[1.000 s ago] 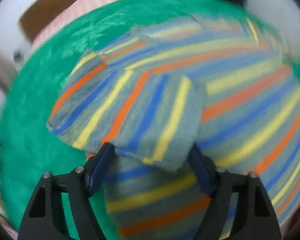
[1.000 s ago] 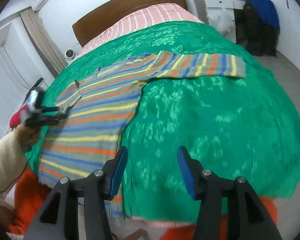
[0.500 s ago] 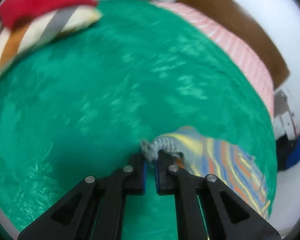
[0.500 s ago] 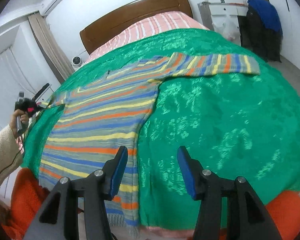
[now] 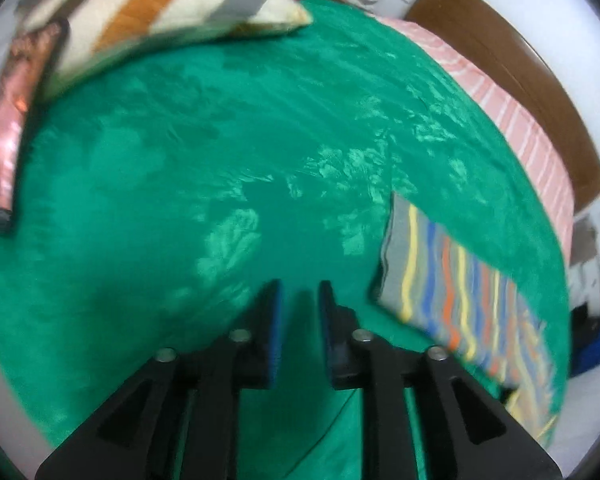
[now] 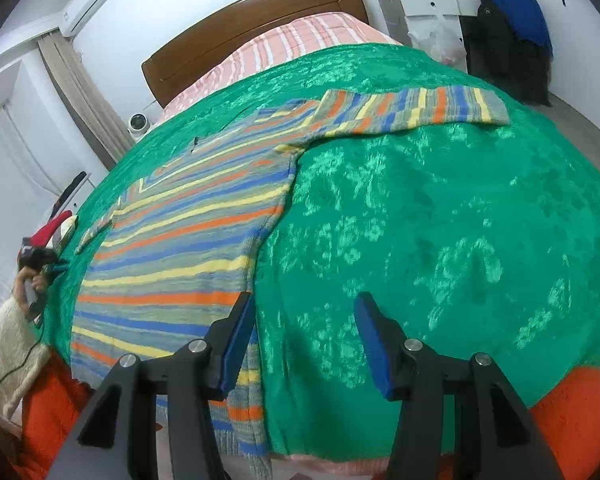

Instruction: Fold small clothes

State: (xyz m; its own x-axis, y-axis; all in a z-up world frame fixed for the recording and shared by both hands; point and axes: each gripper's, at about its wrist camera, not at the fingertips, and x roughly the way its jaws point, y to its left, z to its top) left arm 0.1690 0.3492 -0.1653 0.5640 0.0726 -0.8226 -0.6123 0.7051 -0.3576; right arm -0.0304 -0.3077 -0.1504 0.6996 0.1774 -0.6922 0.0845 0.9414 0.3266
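Observation:
A striped sweater (image 6: pixel 180 236) in grey, blue, yellow and orange lies spread flat on the green bedspread (image 6: pixel 440 220), one sleeve (image 6: pixel 416 110) stretched to the far right. The other sleeve (image 5: pixel 452 280) lies flat at the right of the left wrist view. My left gripper (image 5: pixel 300 308) hovers just left of that cuff, its jaws opening with nothing between them; it also shows small at the left edge (image 6: pixel 50 266) in a hand. My right gripper (image 6: pixel 306 336) stands open above the bedspread beside the sweater's hem, holding nothing.
A striped cushion (image 5: pixel 172 24) with a red item on it lies at the bed's far side. A pink-striped sheet (image 6: pixel 284 46) and wooden headboard (image 6: pixel 252 20) are at the head. Orange fabric (image 6: pixel 576 404) hangs below the bed's near edge. Dark clothes (image 6: pixel 508 40) hang far right.
The left gripper pulled the folded-in sleeve outward, shut on its cuff, then let go; the sleeve now lies flat and the jaws have parted. The right gripper stayed open and nearly still.

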